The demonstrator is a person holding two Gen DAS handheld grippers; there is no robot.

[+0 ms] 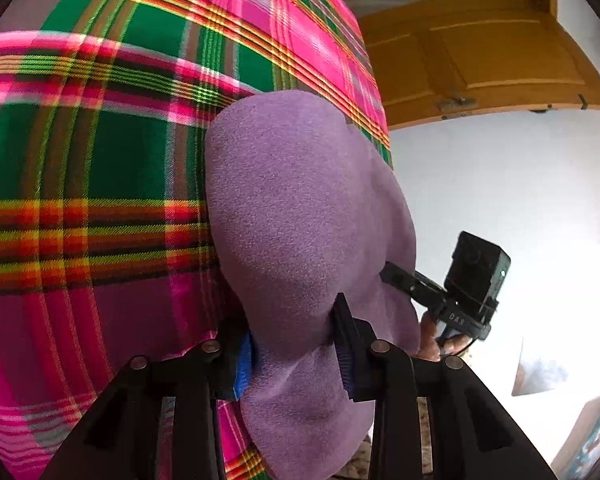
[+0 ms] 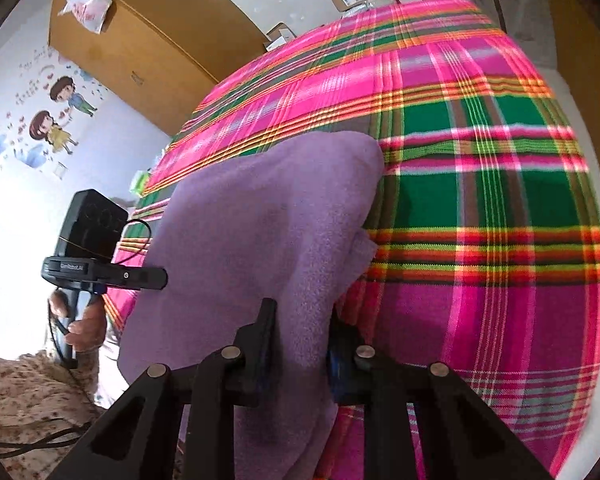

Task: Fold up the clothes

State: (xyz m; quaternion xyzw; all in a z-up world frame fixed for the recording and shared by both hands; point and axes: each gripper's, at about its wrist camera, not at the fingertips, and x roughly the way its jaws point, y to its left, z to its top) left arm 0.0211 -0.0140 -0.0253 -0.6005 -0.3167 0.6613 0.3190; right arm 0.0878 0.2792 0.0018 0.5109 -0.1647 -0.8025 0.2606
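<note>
- Plaid cloth [image 1: 100, 168] in pink, green, red and yellow covers the broad surface under everything and fills most of both wrist views.
- Purple garment [image 1: 300, 208], a soft fleecy piece, lies bunched on the plaid cloth near its edge, with one end lifted between the two grippers; in the right wrist view it shows as a folded mass with layered edges on its right side.
- Wooden door [image 1: 480, 60] stands behind the cloth in the left wrist view; a wooden cabinet [image 2: 140, 40] with a plastic bag [image 2: 86, 6] on top stands in the right wrist view, with cartoon wall stickers [image 2: 56, 116] below it.
- Left gripper [image 1: 296, 344] is clamped on a fold of the purple garment, which bulges out on both sides of its black fingers.
- Right gripper [image 2: 300, 340] also pinches the purple garment, with the fabric passing between its fingers and hanging down below them.
- Hand [image 2: 86, 324] of the person grips the handle of the left gripper, seen at the left of the right wrist view, above a floral sleeve [image 2: 28, 396].
</note>
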